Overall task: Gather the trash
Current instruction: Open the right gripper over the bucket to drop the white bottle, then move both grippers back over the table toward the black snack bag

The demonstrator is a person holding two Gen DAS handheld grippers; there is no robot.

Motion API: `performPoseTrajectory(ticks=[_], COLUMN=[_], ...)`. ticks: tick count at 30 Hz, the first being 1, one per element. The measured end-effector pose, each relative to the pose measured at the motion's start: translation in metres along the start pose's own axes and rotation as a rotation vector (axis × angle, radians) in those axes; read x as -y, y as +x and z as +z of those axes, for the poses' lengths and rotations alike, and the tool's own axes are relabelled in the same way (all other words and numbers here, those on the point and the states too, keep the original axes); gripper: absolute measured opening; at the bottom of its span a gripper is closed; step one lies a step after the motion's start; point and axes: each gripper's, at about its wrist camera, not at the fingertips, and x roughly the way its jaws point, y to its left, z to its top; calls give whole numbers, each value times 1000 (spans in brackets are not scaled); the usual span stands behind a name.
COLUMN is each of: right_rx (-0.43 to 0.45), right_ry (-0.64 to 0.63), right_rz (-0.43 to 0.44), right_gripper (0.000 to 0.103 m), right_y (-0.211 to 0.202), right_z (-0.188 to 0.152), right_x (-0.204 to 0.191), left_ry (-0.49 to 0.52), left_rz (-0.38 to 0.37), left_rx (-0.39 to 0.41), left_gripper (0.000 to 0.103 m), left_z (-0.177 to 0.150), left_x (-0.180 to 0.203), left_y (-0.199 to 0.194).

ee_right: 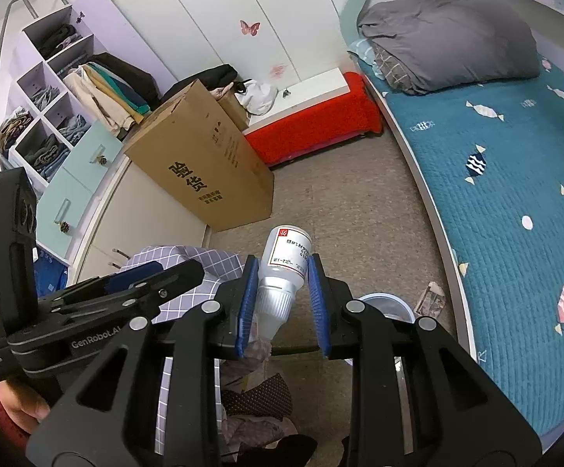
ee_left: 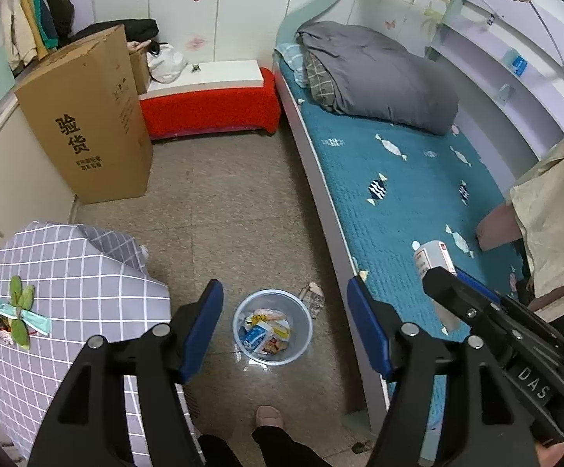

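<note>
cardboard box (ee_left: 87,116) showing "验货" | right gripper (ee_left: 443,272) body reading "DAS" | left gripper (ee_right: 157,272) body reading "GenRobot.AI" | bottle (ee_right: 288,257) label — print too small to read

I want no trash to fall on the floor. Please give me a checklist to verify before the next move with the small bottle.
1. Right claw is shut on the white bottle: ok.
2. Left claw is open and holds nothing: ok.
3. Trash bin stands upright on the floor, mouth uncovered: ok.
4. Bottle is above the bin: not ok, the bin lies beside it.
5. Bin has room left: ok.
6. Crumpled wrapper beside the bin is collected: not ok.
</note>
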Motion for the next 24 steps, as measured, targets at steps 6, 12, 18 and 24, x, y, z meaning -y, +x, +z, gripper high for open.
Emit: performPoseTrajectory(ticks=[6, 12, 18, 24], right_rx=[27, 33, 30, 15], right_ry=[-27, -44, -62, -85], right_rz=[-20, -25, -26, -14], right_gripper=[64, 64, 64, 64], right_y=[2, 2, 3, 8], right_z=[4, 3, 0, -5], right_x=[-9, -18, -28, -43], left_ry=[-2, -4, -18, -53], left_rz=[28, 32, 31, 38], left_rx=[25, 52, 56, 62], left_gripper=[66, 66, 66, 66], left_z=[2, 2, -4, -14], left_x=[-6, -11, -19, -38], left_y=[-7, -15, -20, -29])
